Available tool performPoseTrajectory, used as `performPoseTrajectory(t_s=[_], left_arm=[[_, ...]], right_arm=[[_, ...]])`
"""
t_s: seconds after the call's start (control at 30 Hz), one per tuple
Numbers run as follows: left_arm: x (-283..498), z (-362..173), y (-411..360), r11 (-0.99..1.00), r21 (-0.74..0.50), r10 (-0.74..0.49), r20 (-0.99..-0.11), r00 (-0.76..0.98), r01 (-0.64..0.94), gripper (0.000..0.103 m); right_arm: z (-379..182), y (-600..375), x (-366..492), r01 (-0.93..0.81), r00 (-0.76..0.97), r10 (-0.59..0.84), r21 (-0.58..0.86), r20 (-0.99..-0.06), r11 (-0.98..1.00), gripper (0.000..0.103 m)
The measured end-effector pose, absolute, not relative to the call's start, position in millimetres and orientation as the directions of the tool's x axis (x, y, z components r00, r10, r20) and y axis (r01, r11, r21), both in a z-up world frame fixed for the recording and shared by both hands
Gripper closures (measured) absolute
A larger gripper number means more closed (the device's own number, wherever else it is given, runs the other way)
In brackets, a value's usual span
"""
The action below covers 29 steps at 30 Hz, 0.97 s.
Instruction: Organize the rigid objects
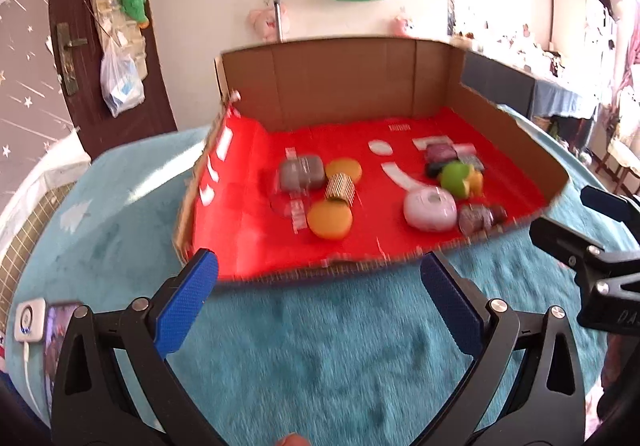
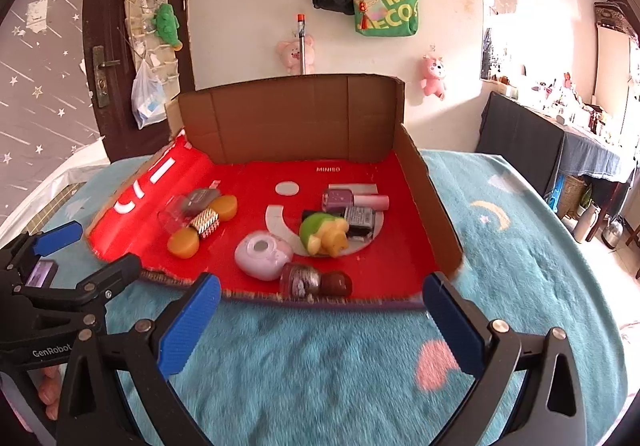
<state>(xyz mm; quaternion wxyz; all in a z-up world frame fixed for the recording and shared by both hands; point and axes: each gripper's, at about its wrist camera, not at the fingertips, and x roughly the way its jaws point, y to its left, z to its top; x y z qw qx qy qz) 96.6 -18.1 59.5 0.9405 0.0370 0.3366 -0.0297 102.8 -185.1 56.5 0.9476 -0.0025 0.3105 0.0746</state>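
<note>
A cardboard box [image 2: 292,118] with a red floor and an open front lies on the blanket. On its left side sit two orange discs [image 2: 183,242], a gold cylinder [image 2: 205,224] and a grey case [image 2: 200,198]. To the right are a lilac round case [image 2: 263,254], a green-and-yellow toy [image 2: 322,232] and several nail polish bottles [image 2: 300,280]. My right gripper [image 2: 322,294] is open and empty just before the box's front edge. My left gripper [image 1: 320,278] is open and empty too, facing the same edge further left, with the orange disc [image 1: 330,220] beyond it.
A fluffy teal blanket [image 2: 320,366] covers the surface around the box. A phone [image 1: 60,338] and a white charger [image 1: 30,320] lie at the left edge. Each gripper shows in the other's view: the left gripper [image 2: 92,252] and the right gripper [image 1: 576,214]. A dark door and hanging bags stand behind.
</note>
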Motion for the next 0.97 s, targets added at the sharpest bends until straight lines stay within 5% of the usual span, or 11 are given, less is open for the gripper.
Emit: performPoseTrajectory(t_s=[0.57, 0.97], left_arm=[[99.7, 3.6, -32.7, 0.993, 0.049, -0.026, -0.794, 0.607, 0.107, 0.0], [101.0, -1.3, -29.6, 0.995, 0.005, -0.057, -0.803, 0.593, 0.102, 0.0]], right_arm=[[-0.1, -198.5, 98.4, -0.13, 0.664, 0.135, 0.064, -0.735, 0.989, 0.0], [-14.7, -194.9, 103.5, -0.121, 0.629, 0.109, 0.041, -0.77, 0.992, 0.0]])
